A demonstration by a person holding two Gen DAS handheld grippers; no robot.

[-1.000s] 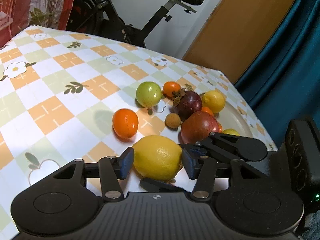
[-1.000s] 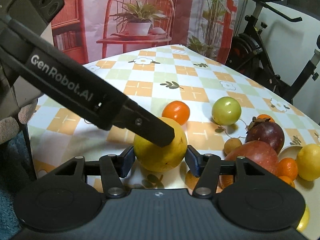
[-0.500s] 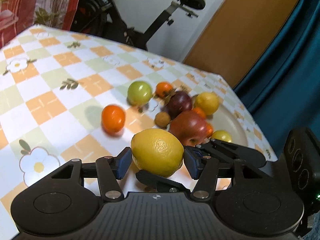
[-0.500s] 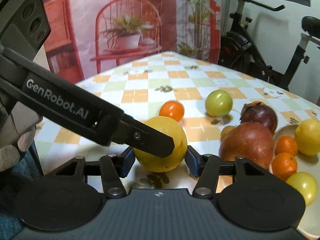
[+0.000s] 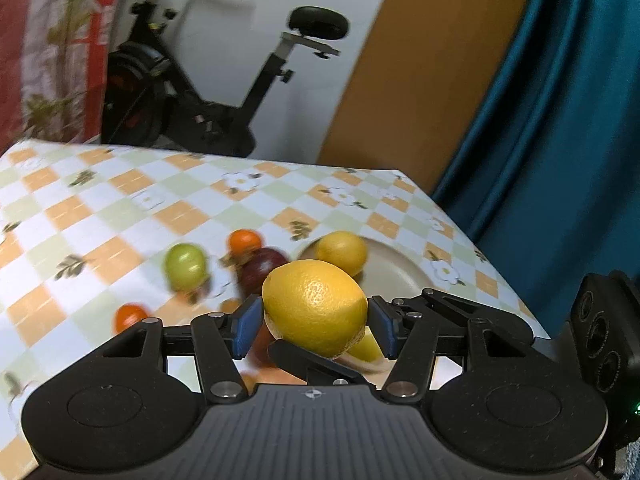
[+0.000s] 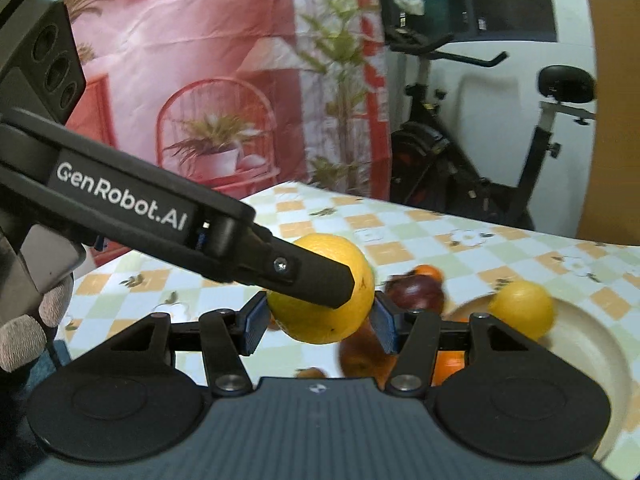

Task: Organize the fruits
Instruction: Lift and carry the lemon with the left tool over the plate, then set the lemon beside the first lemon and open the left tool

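A large yellow lemon (image 5: 316, 306) is held in the air by both grippers at once. My left gripper (image 5: 314, 326) is shut on it, and my right gripper (image 6: 318, 318) is shut on the same lemon (image 6: 340, 256) from another side. The left gripper's finger (image 6: 304, 276) crosses in front of the lemon in the right wrist view. Below lie a green fruit (image 5: 186, 266), two small oranges (image 5: 245, 241), a dark purple fruit (image 5: 260, 270) and a cream plate (image 5: 394, 268) with another lemon (image 5: 344, 250).
The table wears a checked orange, green and white cloth (image 5: 120, 216). An exercise bike (image 5: 208, 92) stands behind the far edge, a teal curtain (image 5: 560, 140) to the right. A reddish fruit (image 6: 360, 354) lies by the plate (image 6: 592, 344).
Both grippers have lifted the lemon off the table and carried it up and toward the plate. The views have tilted upward and the fruits below now sit farther away.
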